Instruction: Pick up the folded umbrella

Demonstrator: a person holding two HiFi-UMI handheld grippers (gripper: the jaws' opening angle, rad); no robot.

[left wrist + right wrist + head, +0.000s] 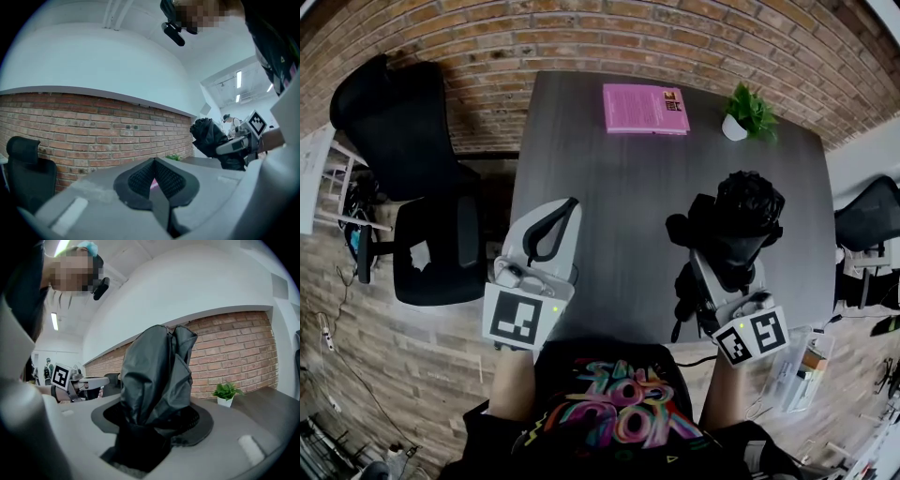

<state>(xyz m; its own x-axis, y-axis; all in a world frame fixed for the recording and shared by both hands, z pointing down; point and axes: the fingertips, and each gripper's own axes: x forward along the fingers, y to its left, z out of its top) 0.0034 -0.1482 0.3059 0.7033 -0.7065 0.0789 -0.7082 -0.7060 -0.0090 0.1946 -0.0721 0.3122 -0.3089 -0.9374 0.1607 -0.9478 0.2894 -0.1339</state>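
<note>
**Head view.** Dark grey rectangular counter [619, 187].
- The right tool [727, 272] is clamped on a black, loosely bunched fabric folded umbrella [745, 216]. The umbrella sticks out past the jaws over the right side of the counter and appears clear of the surface.
- A black part of the umbrella, perhaps its handle or strap, hangs beside the tool body.
- The left tool [562, 214] is well apart to the left, jaws together, carrying nothing.
- At the far edge are a flat pink book [645, 108] and a small green potted plant in a white pot [748, 112].

**Left gripper view.** The left tool [153, 176] has its pads meeting in a thin slit, with nothing between them. The folded umbrella [211, 140] and the right tool [234, 144] show at the right.

**Right gripper view.** The right tool [154, 425] stands fairly wide, its jaws pressed on the thick body of the folded umbrella [157, 376], which rises well beyond the pads.

**Risks, as judged.**
- The pads bear on soft, slippery canopy fabric, and the rigid shaft cannot be seen. The cloth may slide or compress, letting the umbrella sag or drop.
- Much of the bulk lies forward of the grip, so a quick swing could tip it out.
- The hanging part may snag on the counter edge.
- Loose folds may unfurl.
</note>
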